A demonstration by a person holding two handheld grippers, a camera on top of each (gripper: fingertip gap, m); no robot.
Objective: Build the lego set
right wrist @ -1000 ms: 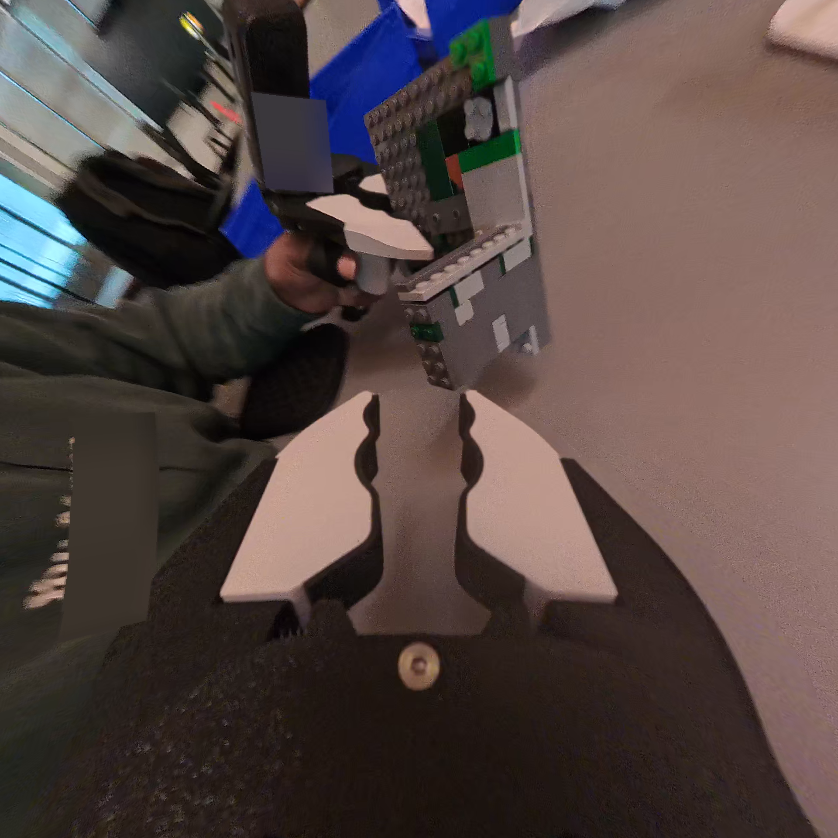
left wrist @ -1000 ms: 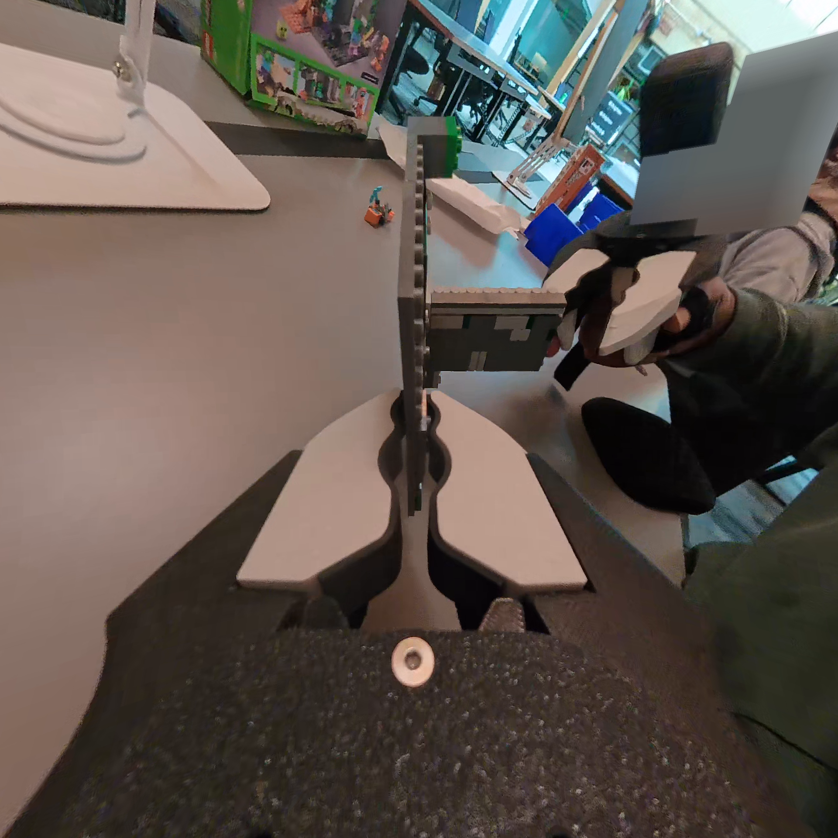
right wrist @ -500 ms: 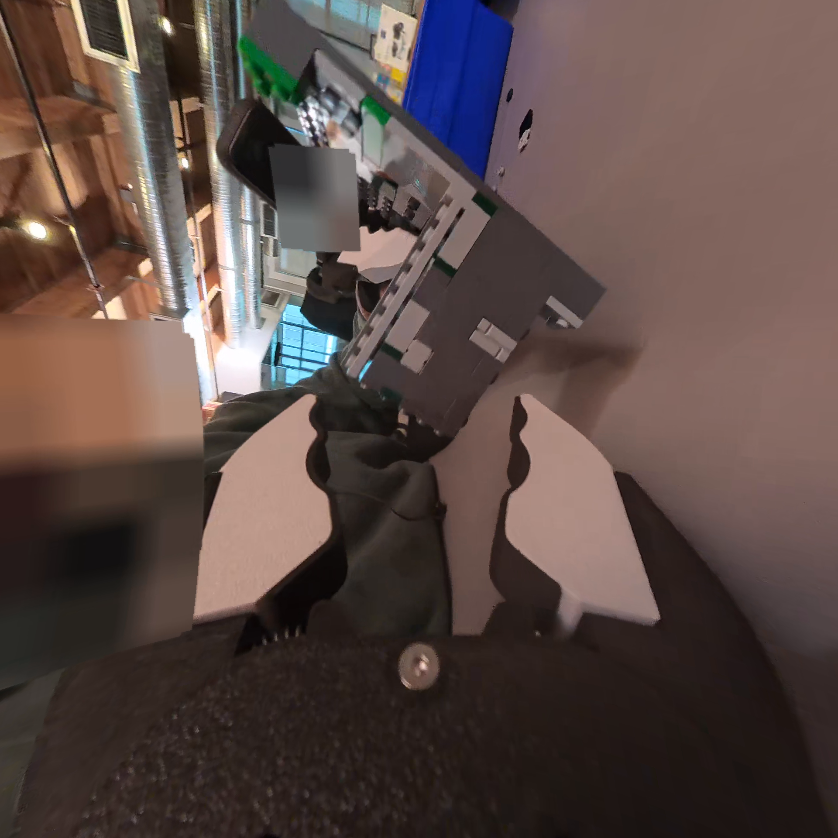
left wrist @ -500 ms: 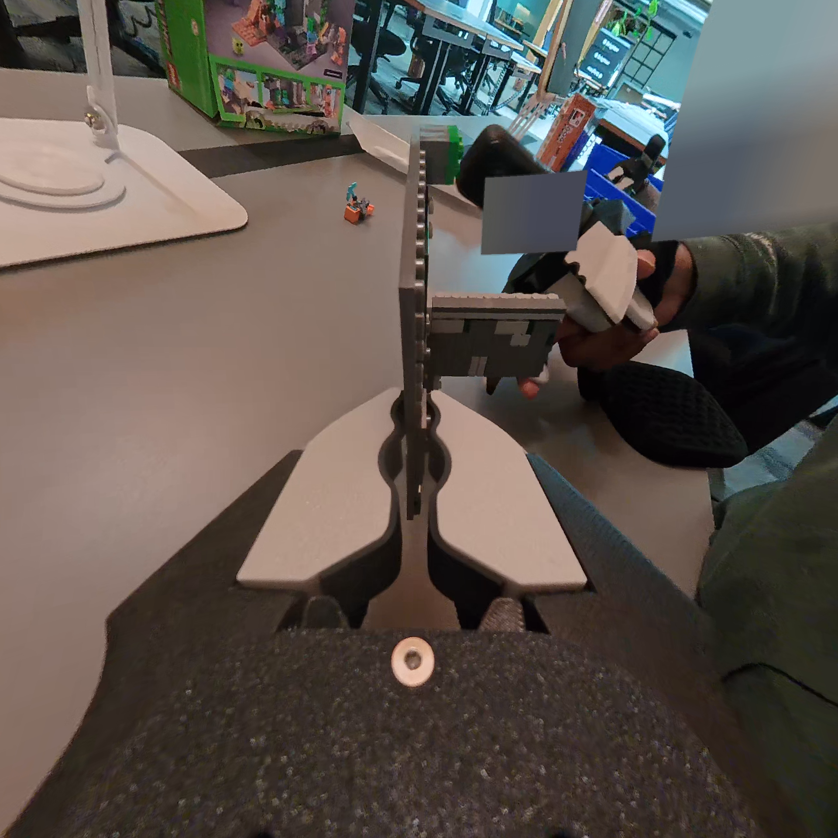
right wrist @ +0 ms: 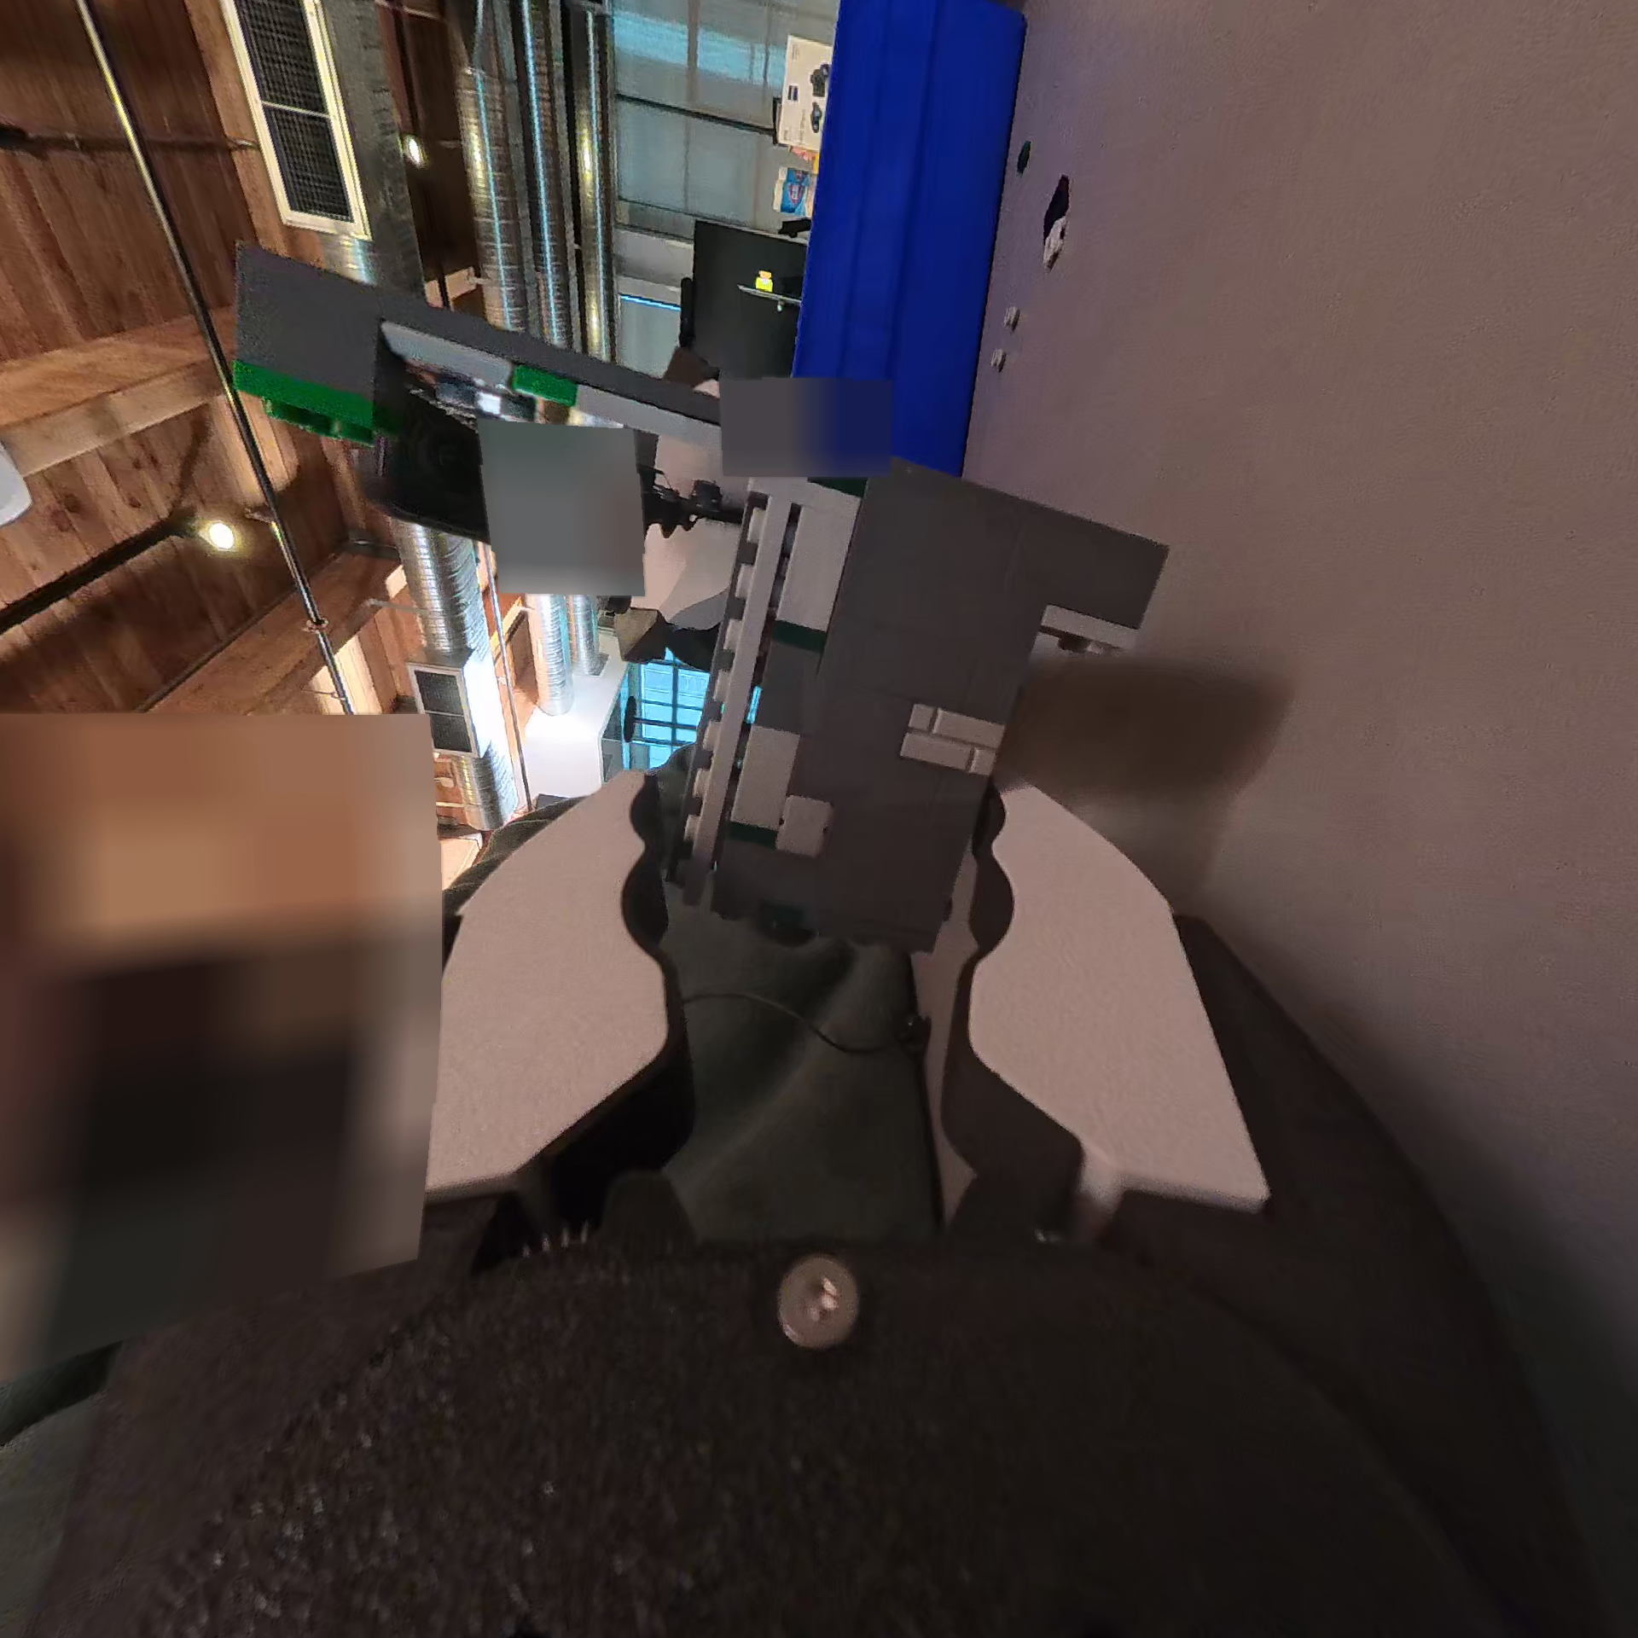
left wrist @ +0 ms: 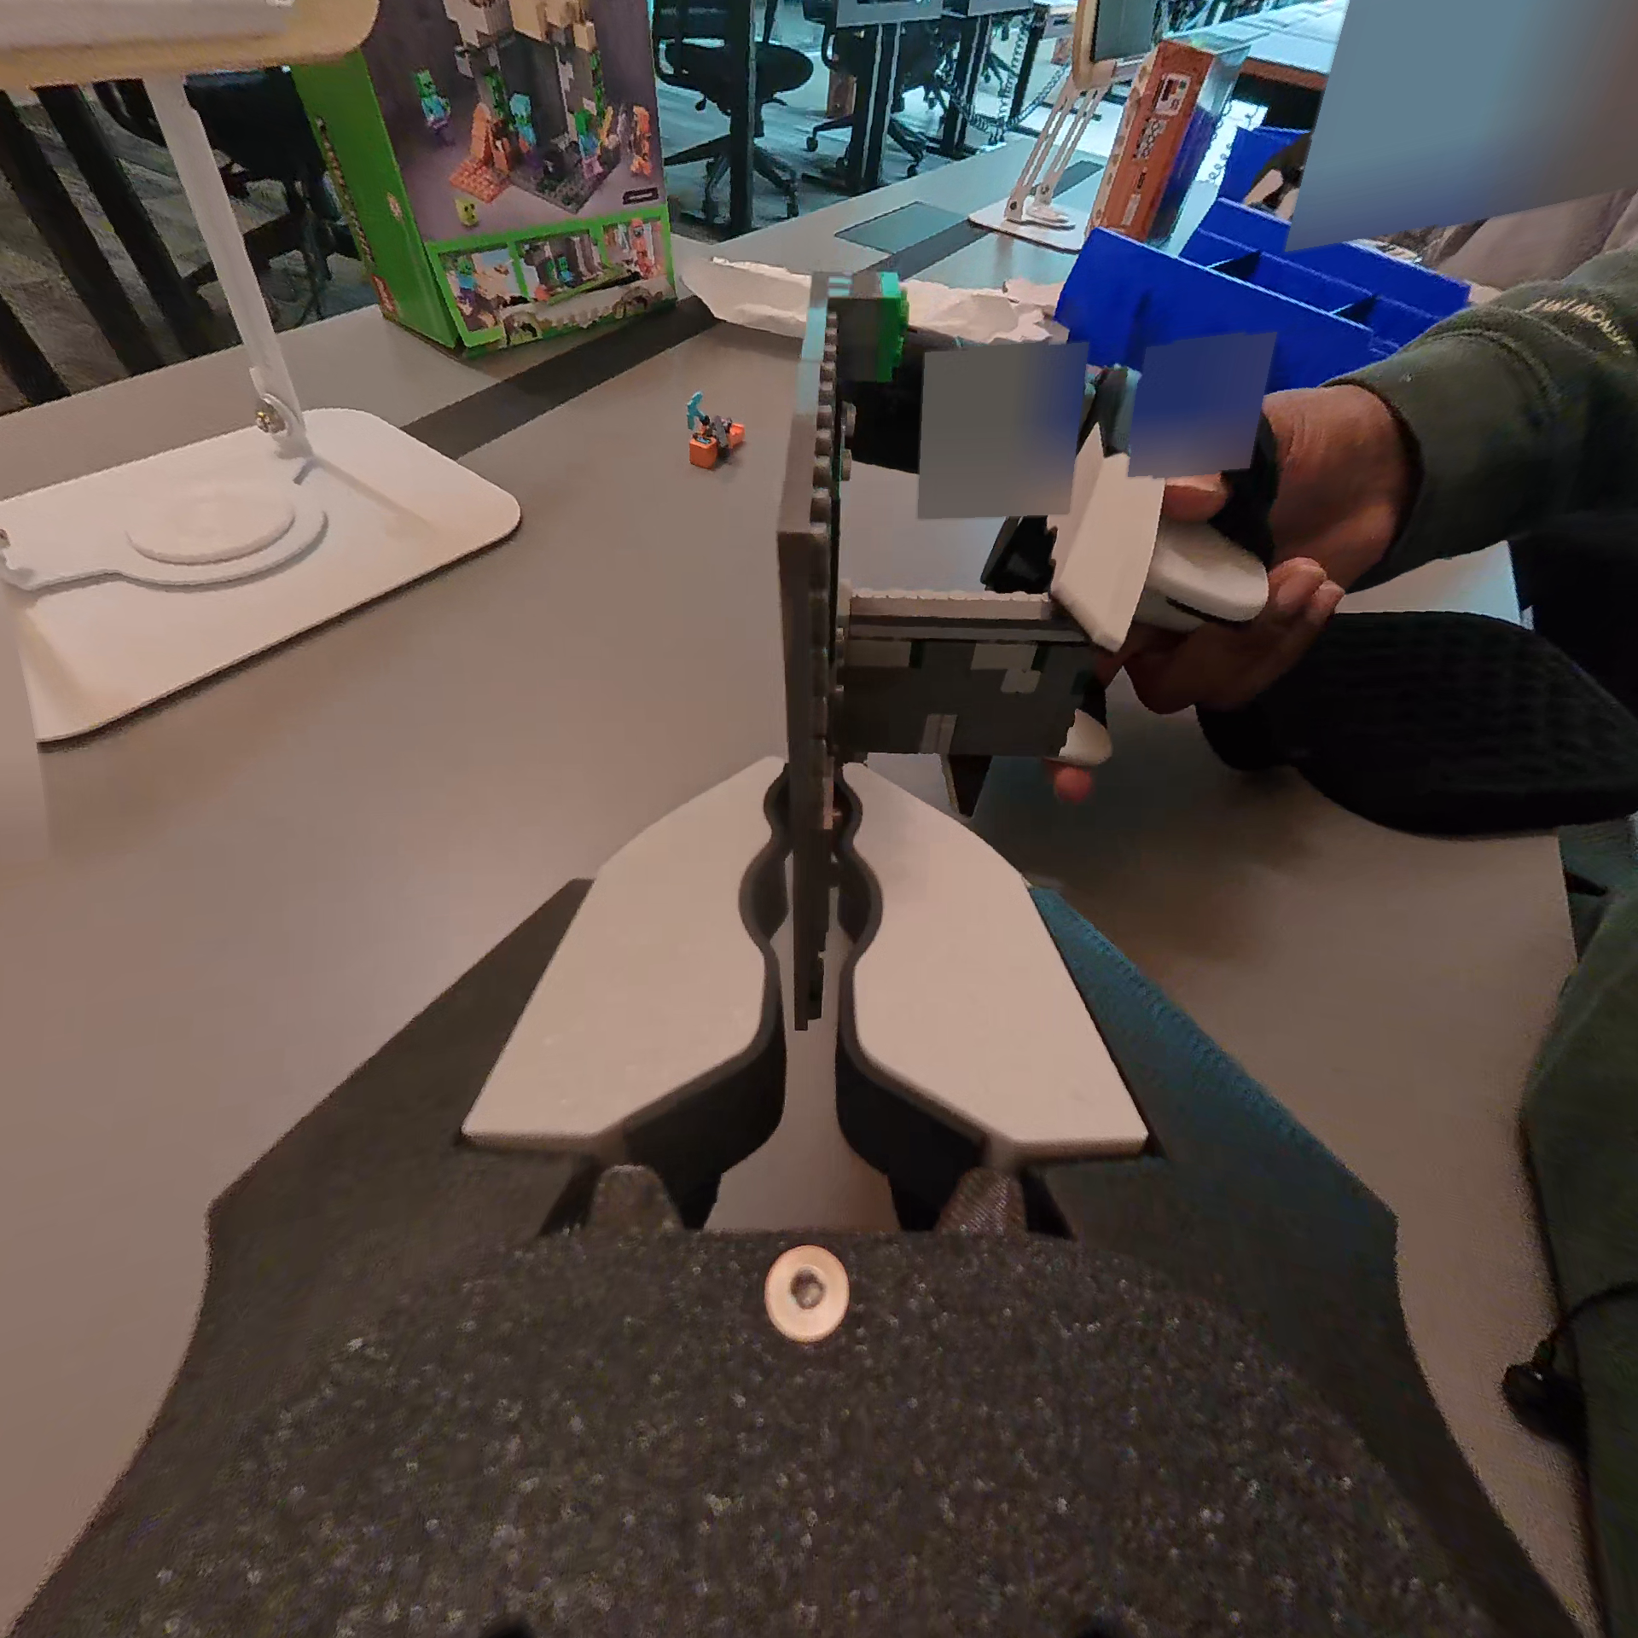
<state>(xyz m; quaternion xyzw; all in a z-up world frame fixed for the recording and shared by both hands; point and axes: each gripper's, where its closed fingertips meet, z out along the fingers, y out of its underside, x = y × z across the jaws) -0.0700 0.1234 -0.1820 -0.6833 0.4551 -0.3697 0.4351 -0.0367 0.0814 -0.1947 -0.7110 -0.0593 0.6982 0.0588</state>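
Note:
My left gripper [left wrist: 811, 798] is shut on the near edge of a dark grey baseplate [left wrist: 802, 620], held upright and edge-on above the table. A grey brick wall [left wrist: 966, 682] juts from the plate to the right, and green bricks [left wrist: 882, 337] sit at its far end. In the right wrist view my right gripper [right wrist: 820, 807] is open, its jaws straddling the free end of the wall [right wrist: 886, 709] with small gaps on both sides. The right gripper also shows in the left wrist view [left wrist: 1095, 638], held by a hand [left wrist: 1285, 532].
On the grey table [left wrist: 354, 842] stand a white stand base [left wrist: 248, 549], a green set box [left wrist: 514, 177], a small orange and teal figure [left wrist: 713, 439], crumpled white paper [left wrist: 780, 292] and blue bins [left wrist: 1241, 292]. A black mesh chair [left wrist: 1418, 709] is at the right. About 6 centimeters separates my left fingertips from my right.
My right gripper has rolled over and moved in from beside the wall until its jaws straddle the wall's end. My left gripper keeps its hold on the baseplate.

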